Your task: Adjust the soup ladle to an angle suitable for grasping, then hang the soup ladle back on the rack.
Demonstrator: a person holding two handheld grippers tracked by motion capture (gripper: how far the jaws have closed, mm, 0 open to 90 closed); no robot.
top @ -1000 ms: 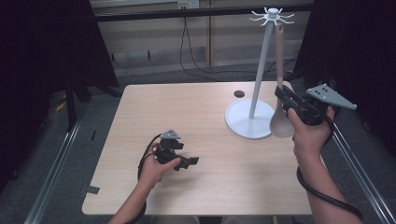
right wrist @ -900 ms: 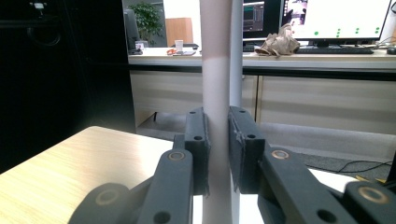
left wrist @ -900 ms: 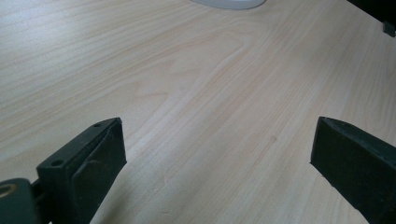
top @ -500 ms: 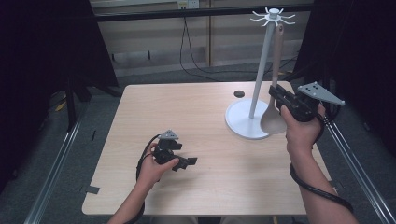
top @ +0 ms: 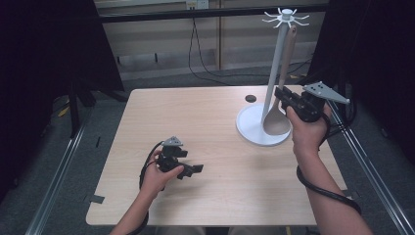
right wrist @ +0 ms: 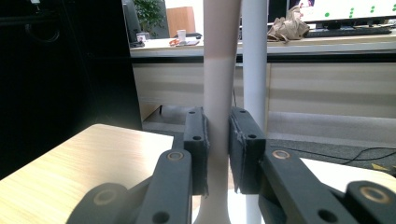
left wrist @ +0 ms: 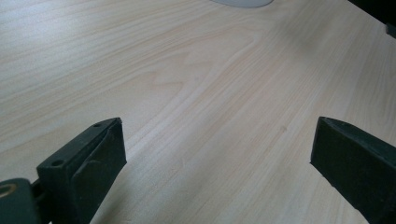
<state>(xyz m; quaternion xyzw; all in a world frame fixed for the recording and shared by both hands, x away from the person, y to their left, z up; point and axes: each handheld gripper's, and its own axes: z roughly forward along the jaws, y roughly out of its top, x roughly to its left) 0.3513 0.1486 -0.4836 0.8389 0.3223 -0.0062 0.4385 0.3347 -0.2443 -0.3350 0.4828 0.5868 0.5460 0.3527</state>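
So my right gripper (top: 280, 94) was clamped on the spoon (top: 279, 110) handle right beside the stand (top: 274, 68), hanging it looked half done, while my left gripper (top: 188, 169) sat spread, empty, over the table (top: 205, 122).

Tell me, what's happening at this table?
A person works at a wooden table with a gripper in each hand. The right gripper is shut on the handle of a spoon, which stands upright beside the pole of a white rack, its bowl low over the rack's round base. Whether the handle's top is hooked on a prong is hard to tell. The left gripper rests open over bare tabletop, holding nothing.
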